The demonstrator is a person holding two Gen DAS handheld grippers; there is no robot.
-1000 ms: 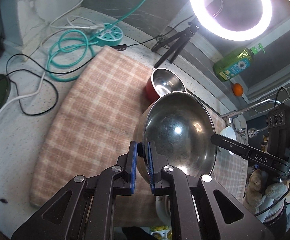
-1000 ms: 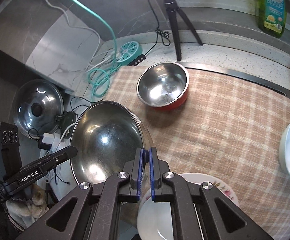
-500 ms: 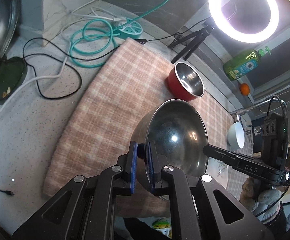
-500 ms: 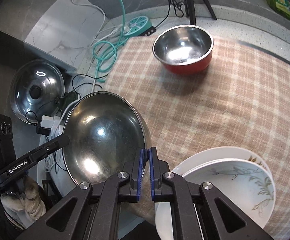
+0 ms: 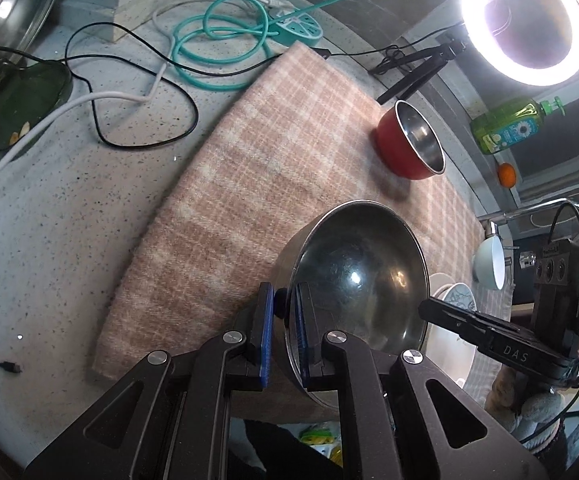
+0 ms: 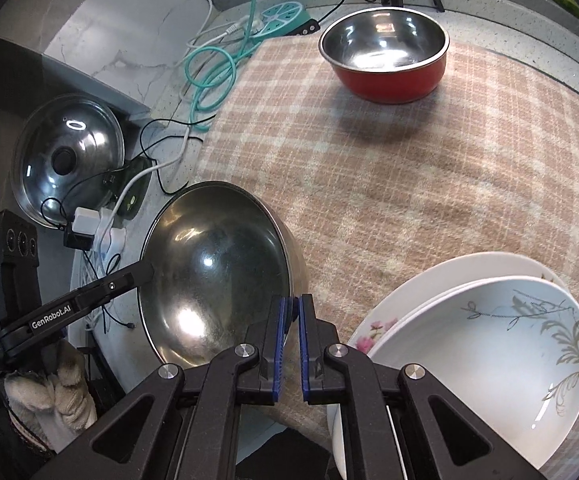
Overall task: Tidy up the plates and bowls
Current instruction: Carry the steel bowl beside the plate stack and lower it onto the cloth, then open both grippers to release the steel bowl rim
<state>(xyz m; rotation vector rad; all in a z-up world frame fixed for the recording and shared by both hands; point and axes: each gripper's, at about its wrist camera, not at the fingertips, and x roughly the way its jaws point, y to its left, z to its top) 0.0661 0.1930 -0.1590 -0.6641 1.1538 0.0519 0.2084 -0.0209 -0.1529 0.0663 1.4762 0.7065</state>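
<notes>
Both grippers hold one large steel bowl (image 5: 359, 272) by opposite rims, above the near edge of the plaid cloth (image 5: 273, 168). My left gripper (image 5: 285, 312) is shut on its left rim. My right gripper (image 6: 291, 322) is shut on its right rim; the bowl also shows in the right wrist view (image 6: 213, 264). A red bowl with a steel inside (image 6: 385, 56) stands upright at the far side of the cloth. White floral bowls (image 6: 489, 352) are stacked at the near right. A small white bowl (image 5: 489, 262) sits far right.
Teal and black cables (image 5: 217, 52) and a teal power strip (image 6: 283, 16) lie on the speckled counter at left. A pot lid (image 6: 65, 160) leans at far left. A ring light on a tripod (image 5: 523, 24), a green soap bottle (image 5: 509, 126) and an orange (image 5: 506, 174) stand behind.
Both grippers have carried the large steel bowl back toward the near edge of the cloth, away from the red bowl. The stacked white bowls have come into view at right.
</notes>
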